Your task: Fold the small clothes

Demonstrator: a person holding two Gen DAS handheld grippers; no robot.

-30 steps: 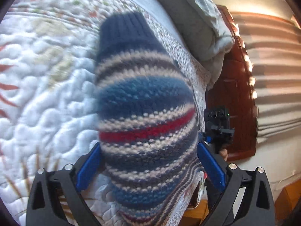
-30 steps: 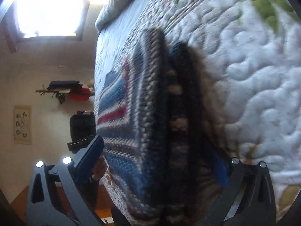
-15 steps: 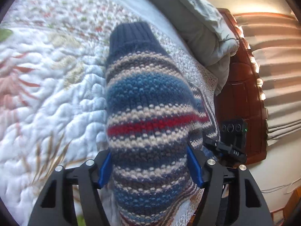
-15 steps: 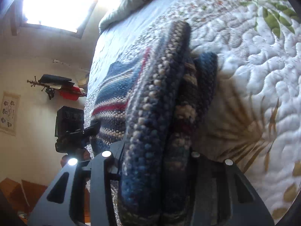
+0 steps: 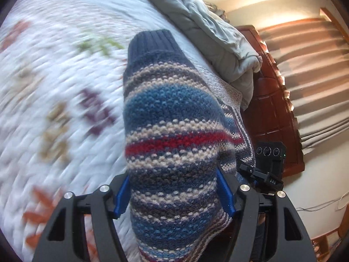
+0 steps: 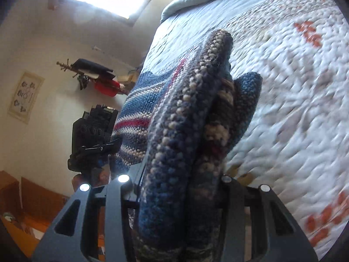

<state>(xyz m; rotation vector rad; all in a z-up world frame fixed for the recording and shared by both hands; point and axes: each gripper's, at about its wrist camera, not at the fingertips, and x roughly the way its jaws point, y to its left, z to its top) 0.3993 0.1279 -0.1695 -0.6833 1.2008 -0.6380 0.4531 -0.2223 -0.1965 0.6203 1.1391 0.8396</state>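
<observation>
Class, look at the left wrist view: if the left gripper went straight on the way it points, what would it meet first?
The striped knitted sweater already clamped in the left gripper fills that line. Beyond it, probably the quilted bedspread, though depth is unclear.

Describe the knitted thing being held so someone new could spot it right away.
Start at the white quilted bedspread with leaf prints. Above it, both hand-held grippers clamp a chunky striped knit sweater. Only it has blue, cream and grey bands, one red stripe and a navy ribbed cuff.
</observation>
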